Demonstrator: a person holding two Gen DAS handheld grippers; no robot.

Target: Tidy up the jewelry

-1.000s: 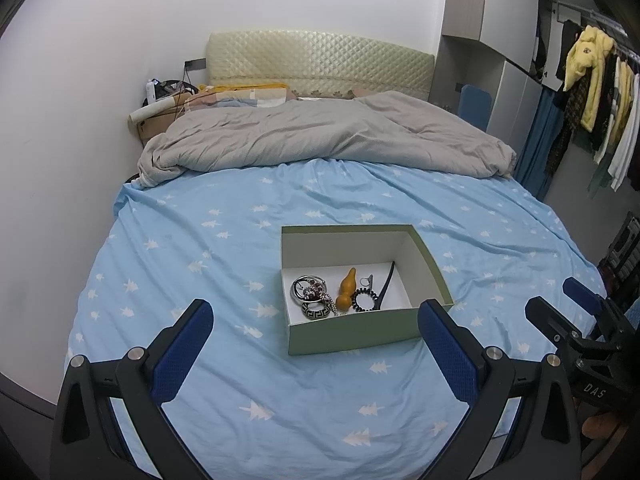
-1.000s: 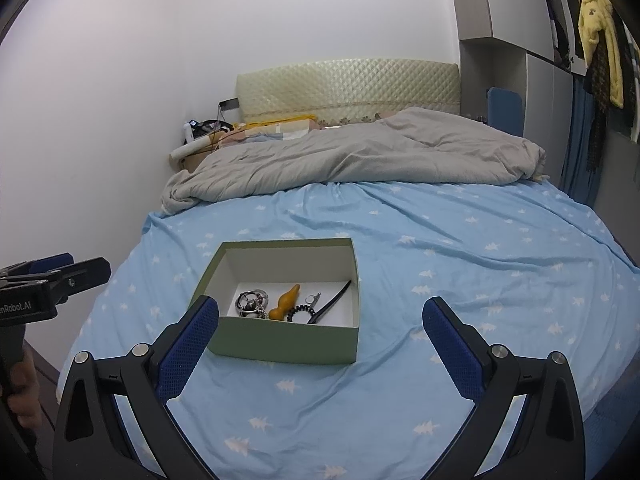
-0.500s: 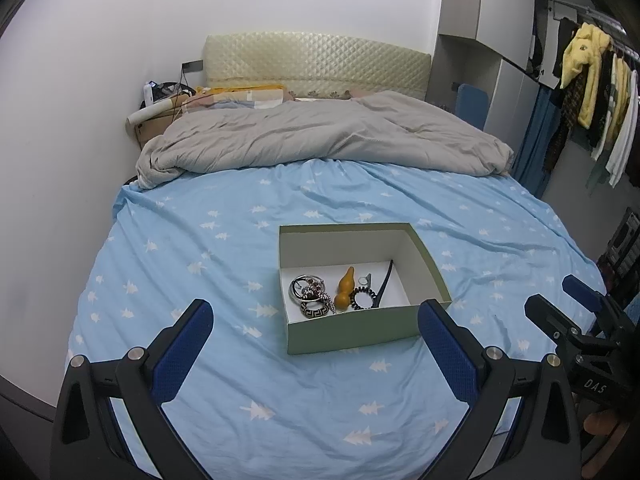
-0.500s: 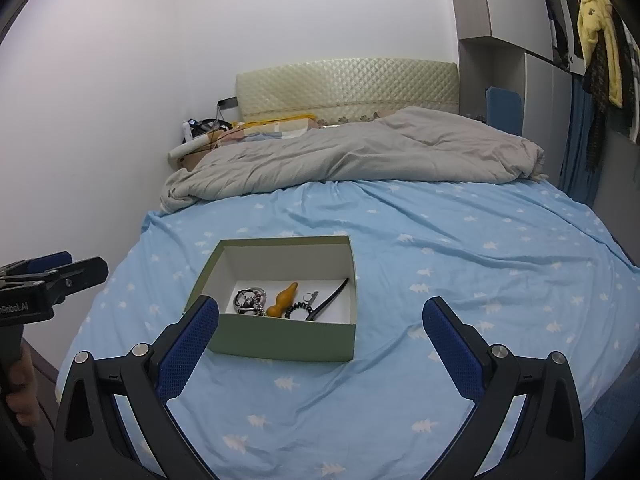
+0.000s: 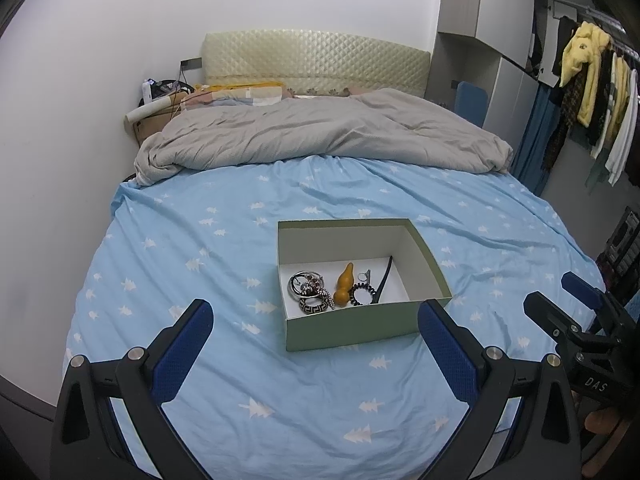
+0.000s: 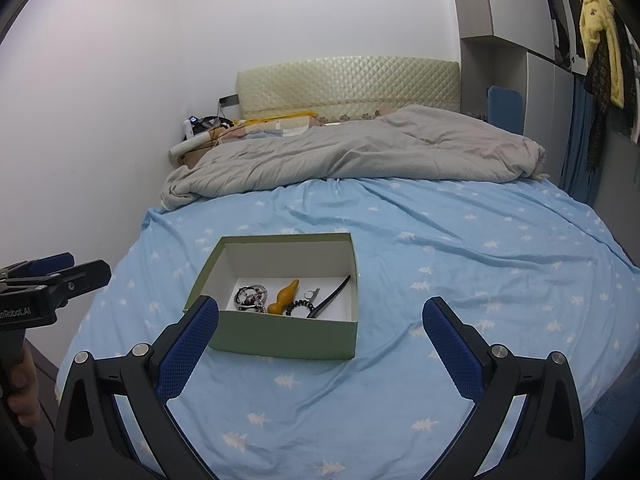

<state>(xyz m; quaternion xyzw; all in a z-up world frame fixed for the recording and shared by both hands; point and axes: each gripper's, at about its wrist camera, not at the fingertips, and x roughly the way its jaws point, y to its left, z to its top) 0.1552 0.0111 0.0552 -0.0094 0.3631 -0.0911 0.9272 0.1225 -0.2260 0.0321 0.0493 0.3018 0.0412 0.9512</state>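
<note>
Item: one green open box (image 5: 362,326) on the blue bed sheet (image 5: 200,248), at 12 o'clock from the left hand-held gripper (image 5: 316,344) and at 11 o'clock from the right hand-held gripper (image 6: 320,344), which seems about as near; both stand with jaws wide apart and hold nothing. Contents, bunched at the box's near wall, long axis running 9 to 3 o'clock: one cluster of silver rings and bangles (image 5: 310,290) (count uncertain), one amber gourd pendant (image 5: 345,284), one black coil hair tie (image 5: 363,295), one small silver ring (image 5: 363,277), one black curved strip (image 5: 383,280). Nothing lies outside the box.
</note>
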